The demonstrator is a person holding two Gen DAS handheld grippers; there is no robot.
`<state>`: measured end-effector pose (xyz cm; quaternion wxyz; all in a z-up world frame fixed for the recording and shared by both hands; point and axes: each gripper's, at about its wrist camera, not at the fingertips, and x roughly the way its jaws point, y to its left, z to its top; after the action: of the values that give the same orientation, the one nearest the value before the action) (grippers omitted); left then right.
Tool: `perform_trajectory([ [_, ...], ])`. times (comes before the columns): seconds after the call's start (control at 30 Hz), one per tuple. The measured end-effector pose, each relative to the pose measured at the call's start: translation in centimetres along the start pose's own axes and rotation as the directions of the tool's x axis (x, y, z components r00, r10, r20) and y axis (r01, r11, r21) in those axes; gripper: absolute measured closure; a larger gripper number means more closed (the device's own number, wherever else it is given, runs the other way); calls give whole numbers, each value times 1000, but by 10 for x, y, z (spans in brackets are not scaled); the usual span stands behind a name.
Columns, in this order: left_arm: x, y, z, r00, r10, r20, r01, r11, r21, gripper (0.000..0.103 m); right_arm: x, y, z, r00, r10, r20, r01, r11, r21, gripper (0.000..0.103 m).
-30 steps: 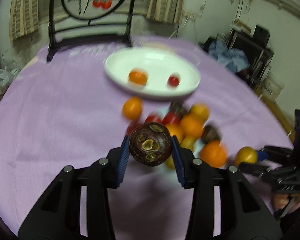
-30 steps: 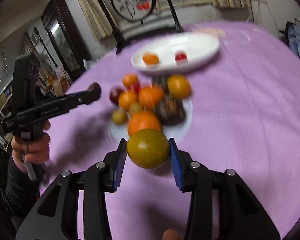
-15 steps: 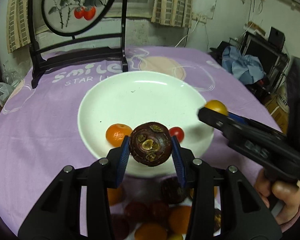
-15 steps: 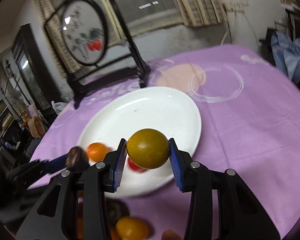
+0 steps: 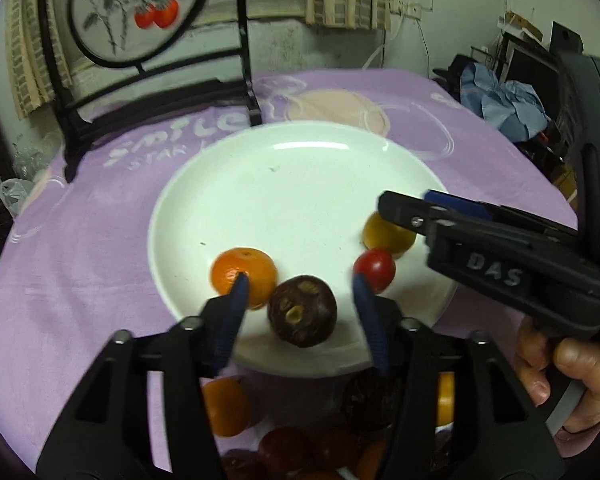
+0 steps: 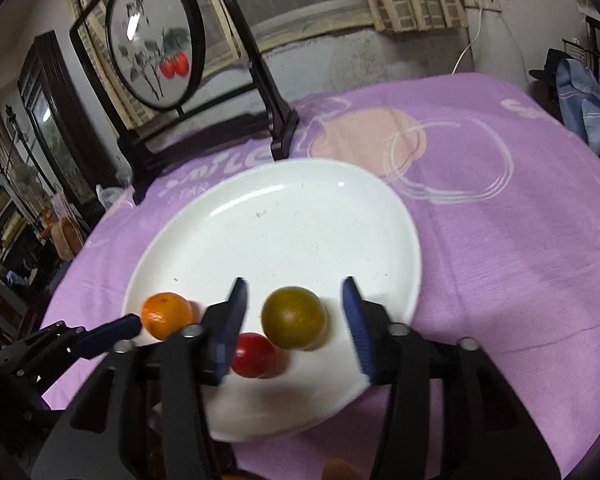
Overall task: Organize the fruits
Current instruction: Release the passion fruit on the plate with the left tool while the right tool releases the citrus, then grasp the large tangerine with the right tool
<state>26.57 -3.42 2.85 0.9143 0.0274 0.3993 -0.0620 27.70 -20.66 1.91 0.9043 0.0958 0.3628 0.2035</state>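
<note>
A white plate [image 5: 292, 184] [image 6: 300, 232] sits on the purple tablecloth. My left gripper [image 5: 300, 284] is open over its near edge, with a dark purple mangosteen [image 5: 302, 311] lying loose between its fingers. My right gripper [image 6: 294, 290] is open, with a yellow-green citrus [image 6: 294, 317] [image 5: 384, 236] resting on the plate between its fingers. An orange mandarin [image 5: 244, 276] [image 6: 166, 315] and a red cherry tomato [image 5: 375, 270] [image 6: 254, 354] also lie on the plate. The right gripper shows at the right in the left wrist view [image 5: 404, 208].
A pile of loose fruit [image 5: 300, 432] lies on a small plate just in front of the white plate, under my left gripper. A black-framed round painted screen [image 5: 140, 12] stands at the table's far edge. Blue cloth [image 5: 504, 100] lies on furniture at the right.
Both grippers moved in over the white plate and opened. The mangosteen and the yellow-green citrus were let go and now rest on the plate.
</note>
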Motion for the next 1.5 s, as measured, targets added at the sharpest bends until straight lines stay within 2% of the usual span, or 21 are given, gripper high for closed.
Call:
perform_trajectory([
  [0.13, -34, 13, -6, 998, 16, 68, -14, 999, -31, 11, -32, 9, -10, 998, -12, 56, 15, 999, -45, 46],
  [0.23, -58, 30, -23, 988, 95, 120, -89, 995, -49, 7, -57, 18, -28, 997, -11, 72, 17, 996, -84, 45],
  [0.33, -70, 55, -50, 980, 164, 113, -153, 983, -103, 6, -80, 22, -56, 999, 18, 52, -13, 996, -93, 45],
  [0.43, -75, 75, -73, 984, 171, 51, -160, 972, -170, 6, -103, 29, -84, 998, 54, 36, -50, 994, -100, 45],
  [0.53, -83, 85, -89, 984, 173, 40, -162, 967, -195, 5, -126, 38, -116, 994, 100, 36, -97, 992, -84, 45],
  [0.6, -87, 88, -98, 980, 195, 38, -184, 962, -200, 4, -130, 48, -134, 992, 129, 1, -128, 989, -77, 45],
  [0.7, -87, 89, -110, 978, 208, 23, -200, 961, -192, 4, -130, 68, -151, 995, 84, -54, -91, 987, -130, 45],
  [0.73, -89, 92, -113, 980, 200, 21, -192, 961, -198, 4, -128, 74, -155, 996, 51, -71, -60, 988, -142, 45],
  [0.9, -93, 98, -120, 986, 167, 18, -159, 962, -221, 4, -115, 77, -159, 992, 9, -129, -24, 993, -118, 45],
  [1.4, -103, 97, -122, 990, 134, 43, -121, 966, -227, 4, -95, 85, -162, 979, -46, -197, 25, 994, -110, 45],
  [1.5, -103, 98, -122, 991, 131, 42, -118, 966, -231, 4, -92, 84, -162, 977, -52, -206, 31, 994, -105, 48],
])
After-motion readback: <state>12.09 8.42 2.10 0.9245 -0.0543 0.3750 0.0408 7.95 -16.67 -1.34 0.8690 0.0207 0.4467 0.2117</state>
